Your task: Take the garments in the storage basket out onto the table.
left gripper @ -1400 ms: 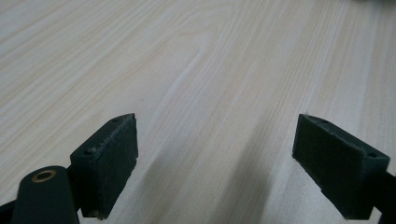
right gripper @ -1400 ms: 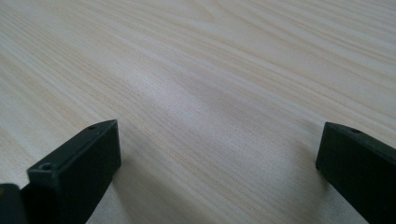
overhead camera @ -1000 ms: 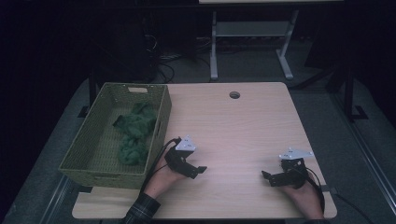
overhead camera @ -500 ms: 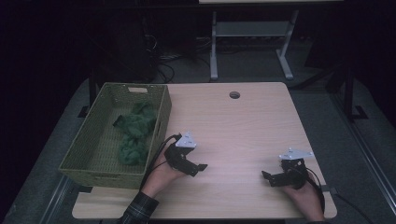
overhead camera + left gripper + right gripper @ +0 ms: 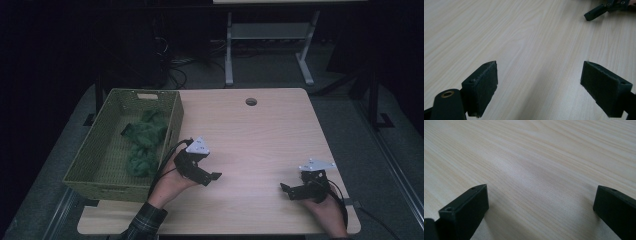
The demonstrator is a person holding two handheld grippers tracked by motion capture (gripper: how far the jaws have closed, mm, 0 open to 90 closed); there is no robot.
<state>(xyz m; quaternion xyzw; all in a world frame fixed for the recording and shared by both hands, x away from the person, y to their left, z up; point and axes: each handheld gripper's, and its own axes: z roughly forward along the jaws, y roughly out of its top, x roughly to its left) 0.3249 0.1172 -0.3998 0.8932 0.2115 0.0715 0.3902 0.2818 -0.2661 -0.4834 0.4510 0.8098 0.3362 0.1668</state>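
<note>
My left gripper [image 5: 212, 178] rests low over the wooden table [image 5: 255, 140], just right of a green woven basket [image 5: 176, 116], held by a hand in a plaid sleeve. Its jaws point right and stand wide open around bare wood, as the left gripper view [image 5: 539, 75] shows. My right gripper [image 5: 286, 190] sits near the table's front right corner with its jaws pointing left. They are also wide open over bare wood [image 5: 541, 200]. Crumpled green cloth [image 5: 145, 137] lies inside the basket. A jaw of the right gripper [image 5: 596, 12] appears far off in the left gripper view.
A round cable hole [image 5: 251, 102] sits near the table's far edge. Behind the table stands a grey metal frame [image 5: 265, 35] with cables on the dark floor. The basket takes up the table's left side.
The left gripper has crept slightly away from the front edge. The right gripper has stayed put.
</note>
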